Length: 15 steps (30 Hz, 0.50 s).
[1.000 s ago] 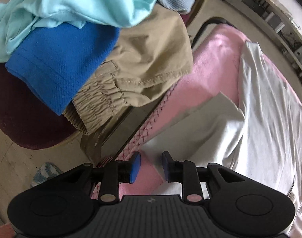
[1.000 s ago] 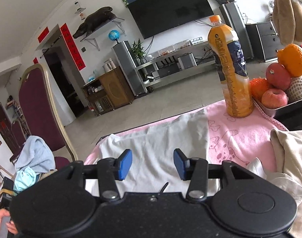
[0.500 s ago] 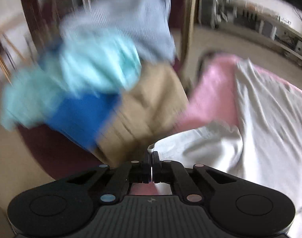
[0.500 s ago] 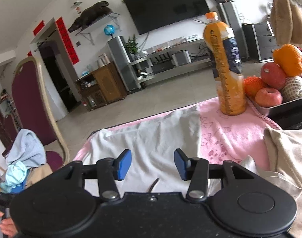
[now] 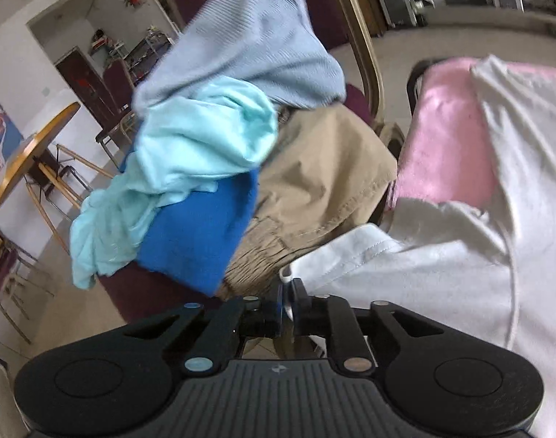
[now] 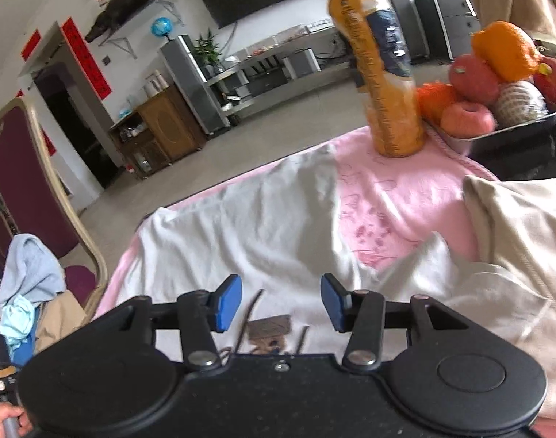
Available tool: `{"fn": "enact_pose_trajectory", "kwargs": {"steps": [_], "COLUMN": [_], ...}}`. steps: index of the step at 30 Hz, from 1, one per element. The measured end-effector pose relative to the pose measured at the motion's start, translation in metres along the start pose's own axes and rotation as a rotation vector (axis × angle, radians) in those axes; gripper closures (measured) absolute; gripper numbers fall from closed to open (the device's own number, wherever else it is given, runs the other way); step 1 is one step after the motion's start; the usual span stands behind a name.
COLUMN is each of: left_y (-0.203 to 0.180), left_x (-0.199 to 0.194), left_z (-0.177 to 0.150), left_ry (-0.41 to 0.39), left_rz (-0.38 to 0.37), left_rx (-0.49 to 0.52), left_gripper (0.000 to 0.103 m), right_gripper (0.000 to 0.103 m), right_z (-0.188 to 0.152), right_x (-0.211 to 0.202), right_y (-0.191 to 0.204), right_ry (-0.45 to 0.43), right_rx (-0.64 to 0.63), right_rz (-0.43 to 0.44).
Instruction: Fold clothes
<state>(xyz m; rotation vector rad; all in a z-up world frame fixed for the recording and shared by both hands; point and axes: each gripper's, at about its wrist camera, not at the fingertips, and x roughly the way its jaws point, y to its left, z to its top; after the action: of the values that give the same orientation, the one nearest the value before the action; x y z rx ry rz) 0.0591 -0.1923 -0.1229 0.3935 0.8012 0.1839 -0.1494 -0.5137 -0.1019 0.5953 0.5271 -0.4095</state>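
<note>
Both grippers appear, each seen from its own wrist camera. Left gripper: jaws nearly together, a narrow slit between the pads, having just reopened slightly after closing; the hemmed corner of the white garment lies at the fingertips, and whether the pads still press on it cannot be told. Right gripper: jaws about half open, nothing between them, poised over the printed front of the same garment, which lies spread across the pink cloth covering the table. The garment's far edge falls just short of the table's far edge, leaving a thin pink margin; to its right a broad strip of pink cloth is bare up to the orange drink bottle, which stands upright near the far right corner. A beige garment overlaps the right side of the cloth, touching the white garment's crumpled right sleeve. Beyond the table the floor is open as far as the cabinets. Beside the table's left edge stands a maroon chair with a gilt frame; its seat holds a heap of clothes: a grey-blue knit on top, a pale aqua top, a bright blue piece and khaki shorts. A dark tray behind the bottle holds piled fruit.
</note>
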Motion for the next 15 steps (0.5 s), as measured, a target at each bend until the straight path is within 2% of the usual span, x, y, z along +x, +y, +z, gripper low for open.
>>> {"fn": "enact_pose_trajectory", "kwargs": {"steps": [1, 3, 6, 8, 10, 11, 12, 13, 15], "left_y": [0.006, 0.014, 0.019, 0.013, 0.001, -0.009, -0.019, -0.029, -0.046], "left_x": [-0.009, -0.034, -0.065, -0.081, -0.091, -0.092, -0.092, -0.091, -0.091], "left_z": [-0.002, -0.006, -0.011, -0.017, -0.027, -0.034, -0.040, -0.047, -0.060], "left_ry": [-0.005, -0.021, 0.007, 0.037, 0.078, 0.109, 0.139, 0.169, 0.197], "left_rz": [-0.030, -0.154, -0.404, -0.534, -0.621, -0.655, -0.687, -0.713, -0.758], "left_rx": [-0.021, -0.057, -0.031, 0.039, 0.103, 0.140, 0.176, 0.208, 0.267], "left_gripper": [0.083, 0.078, 0.075, 0.072, 0.073, 0.076, 0.078, 0.079, 0.085], "right_gripper": [0.056, 0.056, 0.056, 0.056, 0.056, 0.057, 0.062, 0.076, 0.085], "right_z": [0.001, 0.005, 0.013, 0.017, 0.016, 0.013, 0.008, 0.001, -0.022], "right_x": [-0.004, -0.023, -0.053, -0.074, -0.086, -0.086, -0.081, -0.072, -0.045], "right_y": [-0.002, -0.005, -0.010, -0.014, -0.022, -0.023, -0.021, -0.017, -0.004], "right_ry": [-0.005, -0.011, -0.010, 0.005, 0.070, 0.106, 0.148, 0.199, 0.332], "right_rx": [-0.004, -0.012, -0.015, 0.003, 0.059, 0.068, 0.066, 0.045, -0.014], "right_rz": [-0.007, -0.009, -0.004, 0.016, 0.065, 0.052, 0.028, 0.009, -0.012]}}
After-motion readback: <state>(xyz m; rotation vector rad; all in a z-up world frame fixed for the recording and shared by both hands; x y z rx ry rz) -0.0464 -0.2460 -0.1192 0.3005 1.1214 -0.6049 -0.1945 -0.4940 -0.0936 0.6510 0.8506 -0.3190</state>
